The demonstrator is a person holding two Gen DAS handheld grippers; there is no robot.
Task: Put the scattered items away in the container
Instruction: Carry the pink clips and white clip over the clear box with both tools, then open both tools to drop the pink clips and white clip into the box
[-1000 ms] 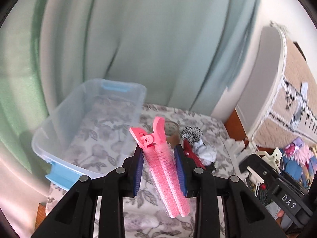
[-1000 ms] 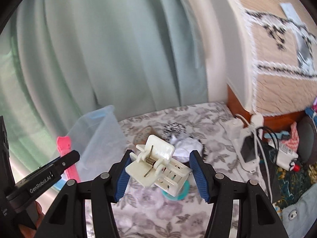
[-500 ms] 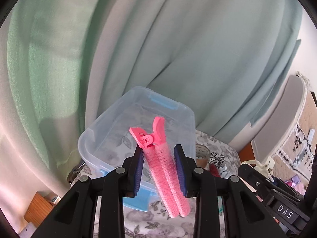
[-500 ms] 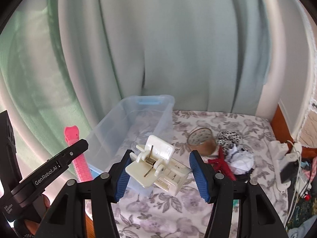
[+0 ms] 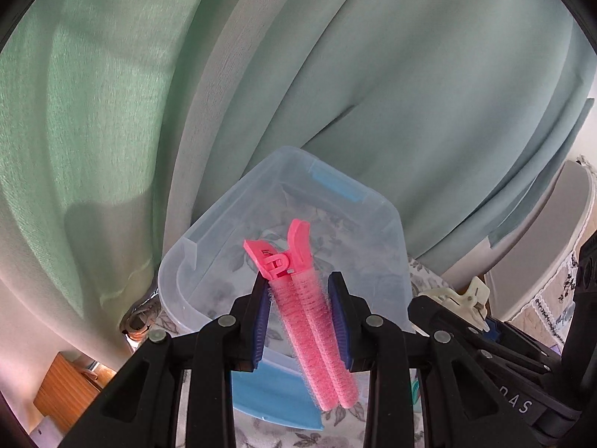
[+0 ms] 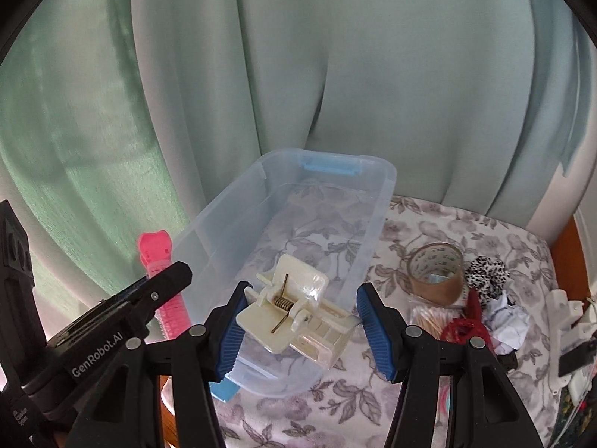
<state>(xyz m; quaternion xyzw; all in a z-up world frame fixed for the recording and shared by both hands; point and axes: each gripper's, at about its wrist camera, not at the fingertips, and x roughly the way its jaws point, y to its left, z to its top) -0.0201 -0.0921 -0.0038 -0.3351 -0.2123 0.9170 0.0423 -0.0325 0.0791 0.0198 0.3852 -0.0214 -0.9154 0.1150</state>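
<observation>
My left gripper (image 5: 301,317) is shut on a pink hair-roller clip (image 5: 306,310), held above the near end of the clear plastic bin (image 5: 209,231). My right gripper (image 6: 298,324) is shut on a cream claw hair clip (image 6: 294,317), also held over the bin's (image 6: 373,239) near end. The pink clip (image 6: 162,280) and the left gripper show at the left in the right wrist view. The cream clip (image 5: 466,295) shows at the right in the left wrist view. The bin is empty, with blue latches.
On the floral cloth (image 6: 503,239) right of the bin lie a tape roll (image 6: 436,272), a leopard scrunchie (image 6: 487,274), red yarn (image 6: 466,324), cotton swabs (image 6: 429,317) and crumpled paper (image 6: 509,321). Green curtains (image 6: 335,74) hang behind. A white power strip (image 6: 563,321) lies far right.
Both grippers have moved left toward the bin with their clips still held. The bin now sits straight ahead and closer in both views.
</observation>
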